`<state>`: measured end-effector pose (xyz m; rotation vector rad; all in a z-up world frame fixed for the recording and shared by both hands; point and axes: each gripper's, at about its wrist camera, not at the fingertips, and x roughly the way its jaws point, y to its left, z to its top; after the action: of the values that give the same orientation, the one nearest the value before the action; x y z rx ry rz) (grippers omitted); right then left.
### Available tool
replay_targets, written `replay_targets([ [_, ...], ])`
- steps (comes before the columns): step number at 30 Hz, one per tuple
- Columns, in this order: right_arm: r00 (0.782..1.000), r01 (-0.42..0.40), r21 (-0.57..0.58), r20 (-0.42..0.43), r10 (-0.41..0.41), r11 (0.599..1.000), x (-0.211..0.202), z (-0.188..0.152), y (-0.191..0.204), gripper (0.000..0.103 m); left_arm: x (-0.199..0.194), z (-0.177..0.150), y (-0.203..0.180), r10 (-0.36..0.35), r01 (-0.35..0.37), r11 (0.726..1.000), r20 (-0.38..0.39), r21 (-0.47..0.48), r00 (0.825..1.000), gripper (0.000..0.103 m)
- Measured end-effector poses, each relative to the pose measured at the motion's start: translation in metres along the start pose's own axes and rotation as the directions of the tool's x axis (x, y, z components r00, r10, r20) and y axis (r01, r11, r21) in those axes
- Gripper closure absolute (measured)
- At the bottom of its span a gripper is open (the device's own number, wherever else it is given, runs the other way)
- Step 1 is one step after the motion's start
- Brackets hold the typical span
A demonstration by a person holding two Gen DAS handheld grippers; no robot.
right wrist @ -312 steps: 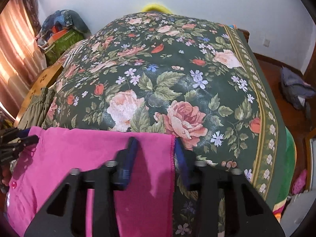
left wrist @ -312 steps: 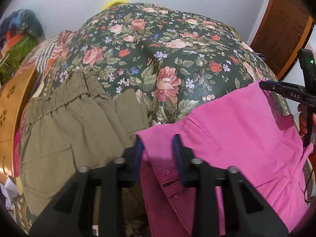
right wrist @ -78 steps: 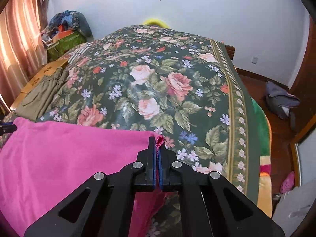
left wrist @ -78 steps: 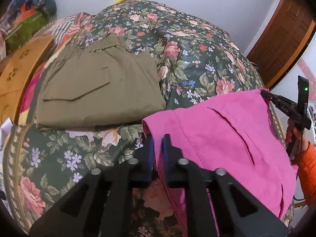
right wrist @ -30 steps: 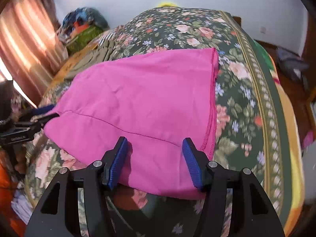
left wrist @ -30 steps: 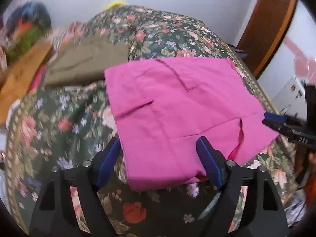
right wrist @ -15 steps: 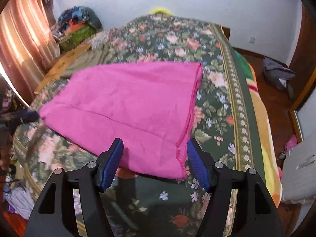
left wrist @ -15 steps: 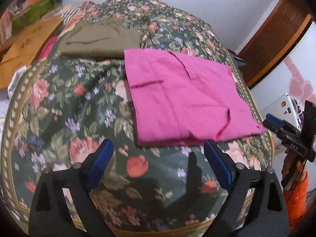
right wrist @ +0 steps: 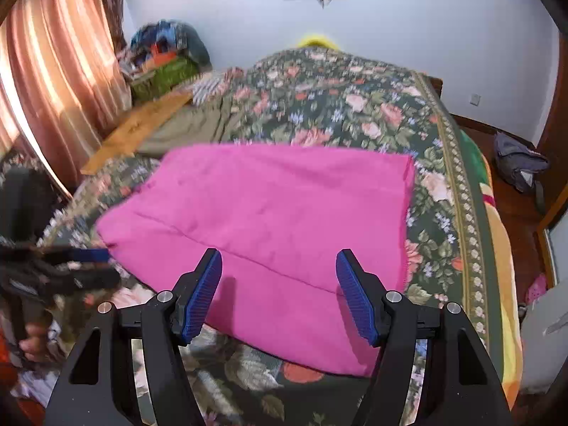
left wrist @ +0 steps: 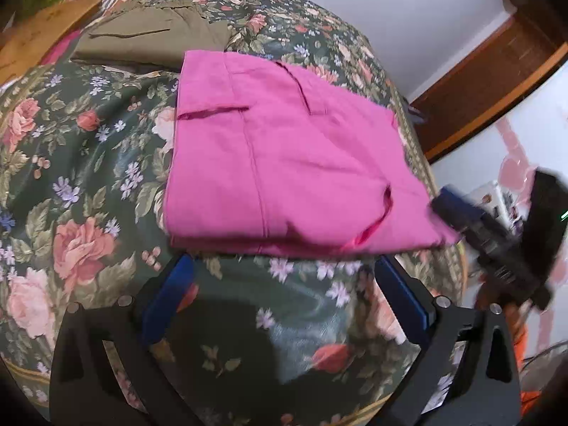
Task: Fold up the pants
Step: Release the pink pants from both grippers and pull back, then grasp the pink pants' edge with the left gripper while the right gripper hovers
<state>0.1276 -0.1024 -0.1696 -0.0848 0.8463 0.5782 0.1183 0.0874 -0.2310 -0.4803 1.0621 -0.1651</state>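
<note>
On the floral bedspread [left wrist: 81, 163], a folded olive garment [left wrist: 149, 37] of matte cloth lies beyond the pink pants [left wrist: 284, 163], which rest folded into a soft, seamed rectangle. The left gripper [left wrist: 284, 298] hangs just short of their near edge, ribbed blue fingers spread wide, empty. The right gripper [right wrist: 278, 294] hovers over the pants, likewise spread, empty.

big flowery bedspread [right wrist: 355, 106] covering the whole bed, folded olive-green garment [left wrist: 149, 35] lying near its far left side, wooden board [right wrist: 138, 127] sitting just beside that, pinkish curtains [right wrist: 53, 71] glowing at the left, clothes pile [right wrist: 163, 56] sitting in the corner, grey bag [right wrist: 518, 163] slumping on the floor at right
</note>
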Motion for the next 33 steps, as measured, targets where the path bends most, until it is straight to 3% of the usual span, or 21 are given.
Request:
replay_targets([
  [3,0.997,-0.01,-0.015,-0.074,0.009,1.0,0.018,-0.008,0.001,0.04,-0.001,0.007,0.007,-0.059,0.059,0.997,0.006,-0.042,0.998,0.0],
  [8,0.994,-0.067,0.031,-0.082,0.069,0.997,0.018,-0.011,-0.008,0.04,0.0,0.02,0.018,-0.12,0.122,0.985,0.025,-0.121,0.992,0.0],
  [17,0.994,-0.075,0.023,-0.075,0.076,0.997,0.019,-0.013,-0.006,0.038,0.013,0.043,0.008,-0.071,0.073,0.993,0.025,-0.093,0.997,0.001],
  [20,0.994,-0.078,0.023,-0.074,0.08,0.997,0.018,-0.013,-0.007,0.038,0.013,0.05,0.008,-0.048,0.051,0.994,0.032,-0.096,0.998,0.02],
  [22,0.994,-0.081,0.021,-0.074,0.082,0.997,0.018,-0.012,-0.007,0.038,0.013,0.053,0.011,-0.039,0.042,0.994,0.035,-0.103,0.999,0.04],
  [24,0.994,-0.083,0.023,-0.073,0.084,0.996,0.018,-0.012,-0.007,0.038,0.013,0.055,0.012,0.002,0.001,0.995,0.032,-0.099,1.0,0.053],
  [33,0.993,-0.08,0.035,-0.084,0.082,0.996,0.016,-0.011,-0.007,0.037,-0.005,0.048,-0.005,0.075,-0.075,0.997,0.089,0.004,0.993,0.069],
])
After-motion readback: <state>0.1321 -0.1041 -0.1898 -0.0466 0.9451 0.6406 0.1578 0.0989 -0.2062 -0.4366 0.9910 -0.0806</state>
